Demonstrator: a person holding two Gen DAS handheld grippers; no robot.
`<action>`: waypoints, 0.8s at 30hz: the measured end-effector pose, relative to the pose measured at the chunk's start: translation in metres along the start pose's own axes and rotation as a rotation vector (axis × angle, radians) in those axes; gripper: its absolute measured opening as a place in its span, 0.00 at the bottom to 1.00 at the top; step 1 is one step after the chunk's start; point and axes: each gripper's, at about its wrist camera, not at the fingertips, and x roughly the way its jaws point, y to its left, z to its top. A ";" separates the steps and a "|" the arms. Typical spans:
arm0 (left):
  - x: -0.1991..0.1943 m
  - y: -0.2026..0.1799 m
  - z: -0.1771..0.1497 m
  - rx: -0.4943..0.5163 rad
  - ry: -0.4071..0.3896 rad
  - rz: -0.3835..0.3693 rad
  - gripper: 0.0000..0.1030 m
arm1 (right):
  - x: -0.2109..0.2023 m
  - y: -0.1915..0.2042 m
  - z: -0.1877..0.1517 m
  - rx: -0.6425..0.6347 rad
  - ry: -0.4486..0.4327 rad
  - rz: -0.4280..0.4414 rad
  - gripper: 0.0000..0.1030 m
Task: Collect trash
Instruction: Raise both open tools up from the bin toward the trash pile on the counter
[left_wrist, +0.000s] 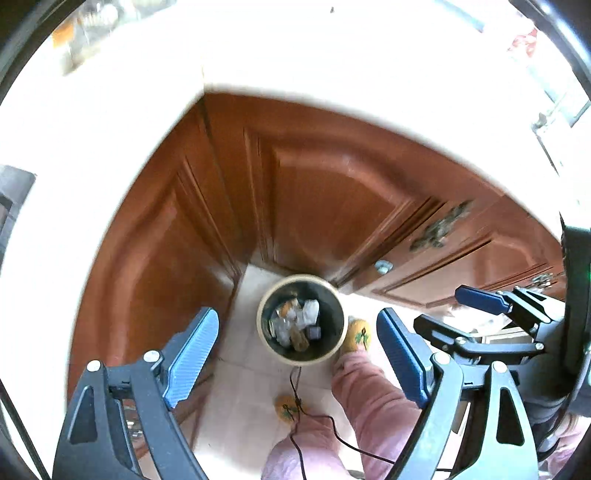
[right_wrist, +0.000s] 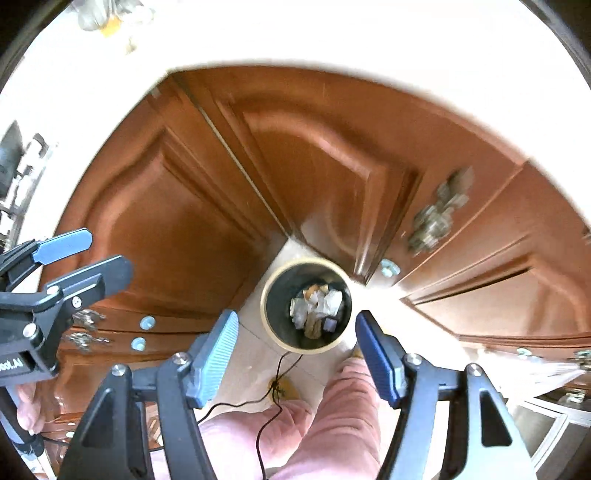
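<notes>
A round bin (left_wrist: 259, 318) with a cream rim and dark inside stands on the tiled floor in the corner of the wooden cabinets. Crumpled clear plastic and other trash (left_wrist: 295, 323) lie in it. My left gripper (left_wrist: 295, 356) hangs high above the bin, open, with nothing between its blue pads. My right gripper (left_wrist: 461, 317) shows at the right, also open. In the right wrist view the bin (right_wrist: 275, 299) and its trash (right_wrist: 317, 306) lie far below my open, empty right gripper (right_wrist: 297, 356). The left gripper (right_wrist: 92, 258) stands at the left edge.
Brown cabinet doors (left_wrist: 314, 192) enclose the corner under a bright white countertop (left_wrist: 258, 55). A person's legs in pink trousers (left_wrist: 369, 391) and yellow slippers (left_wrist: 357, 334) stand next to the bin. A thin black cable (left_wrist: 295, 384) hangs down over the floor.
</notes>
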 end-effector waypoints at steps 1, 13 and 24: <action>-0.015 -0.003 0.005 0.012 -0.022 0.003 0.84 | -0.014 0.001 0.003 -0.001 -0.016 -0.003 0.64; -0.129 -0.032 0.064 0.133 -0.230 0.036 0.84 | -0.148 -0.004 0.042 -0.018 -0.197 -0.053 0.64; -0.157 -0.067 0.151 0.300 -0.372 0.101 0.88 | -0.215 -0.024 0.114 -0.021 -0.282 -0.038 0.64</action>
